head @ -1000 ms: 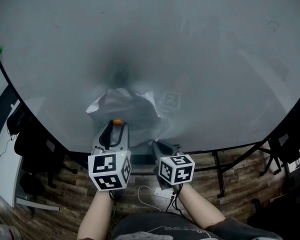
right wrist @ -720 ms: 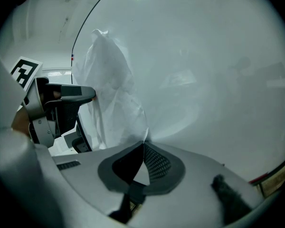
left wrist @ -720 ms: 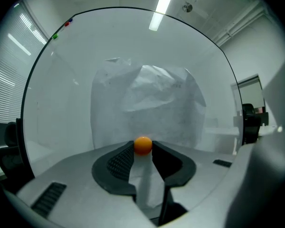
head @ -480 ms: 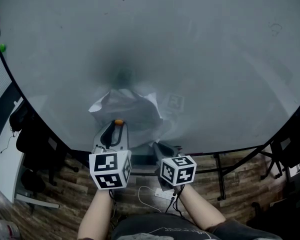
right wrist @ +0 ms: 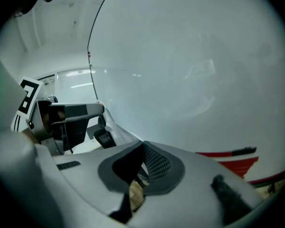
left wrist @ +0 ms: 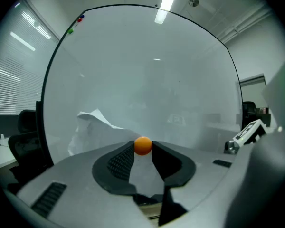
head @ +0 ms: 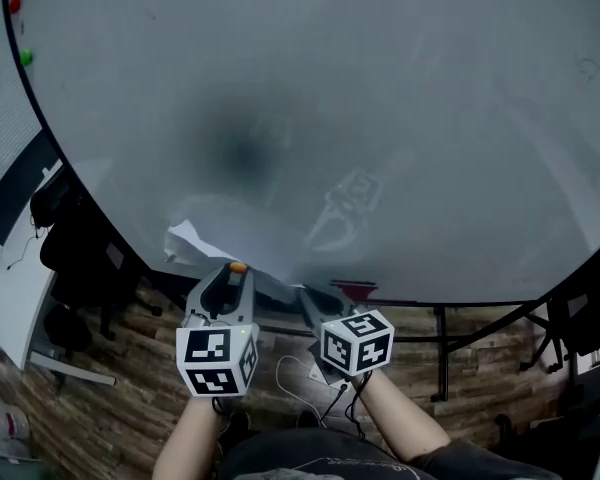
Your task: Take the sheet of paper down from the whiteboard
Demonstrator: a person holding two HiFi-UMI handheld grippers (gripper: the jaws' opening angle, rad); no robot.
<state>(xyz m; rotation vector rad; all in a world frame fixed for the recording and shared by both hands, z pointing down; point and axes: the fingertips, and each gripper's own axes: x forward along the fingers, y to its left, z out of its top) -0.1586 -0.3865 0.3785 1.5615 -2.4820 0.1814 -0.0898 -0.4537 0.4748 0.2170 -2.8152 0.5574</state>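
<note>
Already the light, floppy sheet of paper [head: 195,243] is sagging crumpled at the foot of the whiteboard [head: 380,118]. Left claw [head: 236,271] is pinching an orange ball [left wrist: 142,145]; right claw [right wrist: 141,144] is nipping the sheet's edge, probably the safest hold.

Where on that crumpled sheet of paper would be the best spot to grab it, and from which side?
Probably the sheet of paper by the raised crumpled peak at its top, approached from in front of the whiteboard: that fold stands clear, giving a thin ridge for gripper jaws to close across.
</note>
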